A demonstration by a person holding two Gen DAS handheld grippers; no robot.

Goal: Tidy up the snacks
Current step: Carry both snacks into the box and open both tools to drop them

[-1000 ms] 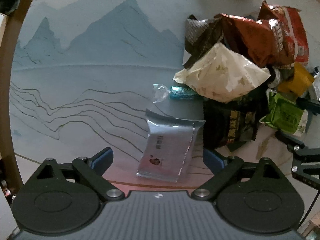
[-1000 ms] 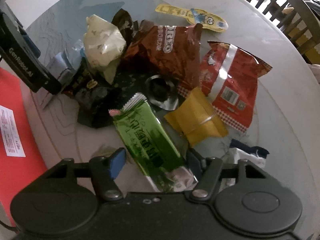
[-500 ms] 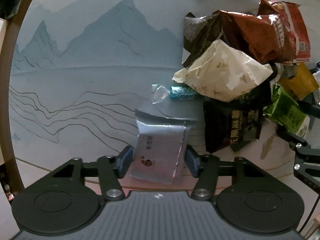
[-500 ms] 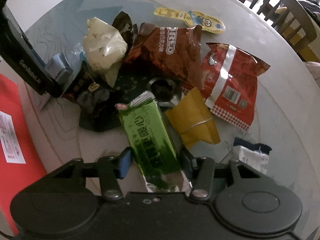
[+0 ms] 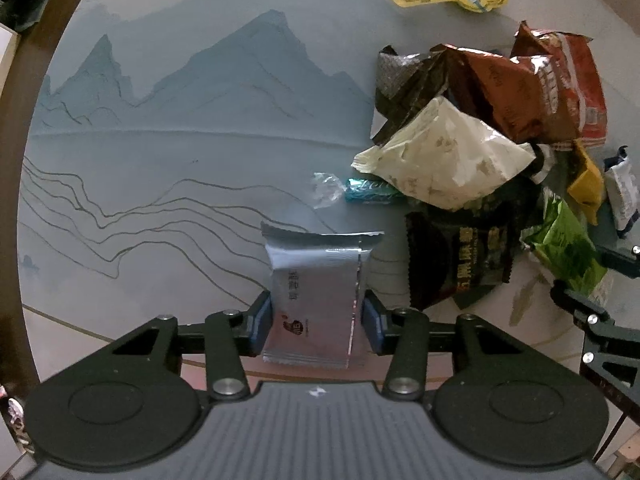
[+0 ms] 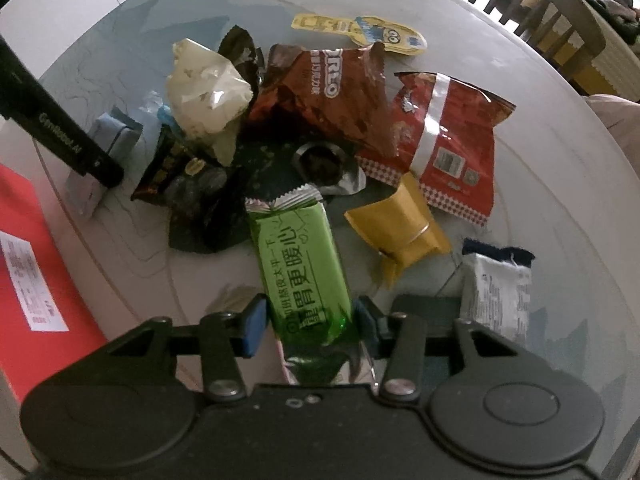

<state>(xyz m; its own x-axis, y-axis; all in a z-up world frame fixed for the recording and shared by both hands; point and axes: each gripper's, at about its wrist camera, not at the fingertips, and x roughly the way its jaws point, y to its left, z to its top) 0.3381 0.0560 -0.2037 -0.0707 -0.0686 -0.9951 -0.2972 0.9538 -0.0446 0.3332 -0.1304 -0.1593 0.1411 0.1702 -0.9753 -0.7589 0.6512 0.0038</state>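
Note:
A silver snack packet [image 5: 316,280] lies on the glass tabletop [image 5: 160,128] painted with mountains. My left gripper [image 5: 316,316] points down over it, jaws closing, both blue pads against the packet's sides. The right wrist view shows the same packet [image 6: 116,132] beside the black left gripper body [image 6: 60,136]. A green packet [image 6: 300,256] with white lettering sits between the pads of my right gripper [image 6: 310,320], whose jaws are closing on its lower half. In the left wrist view the green packet [image 5: 568,248] is at the right edge.
A heap of snacks fills the table's middle: a cream bag [image 5: 444,160], a brown Oreo bag [image 6: 328,100], a red bag [image 6: 448,140], a black packet [image 5: 460,260], a yellow packet [image 6: 400,224] and a white packet [image 6: 496,288]. A red box [image 6: 36,280] lies at left; a chair [image 6: 540,8] stands behind.
Both grippers' jaws have narrowed from wide apart onto their packets. The silver packet now stands between the left pads, and the green packet has tilted slightly in the right ones.

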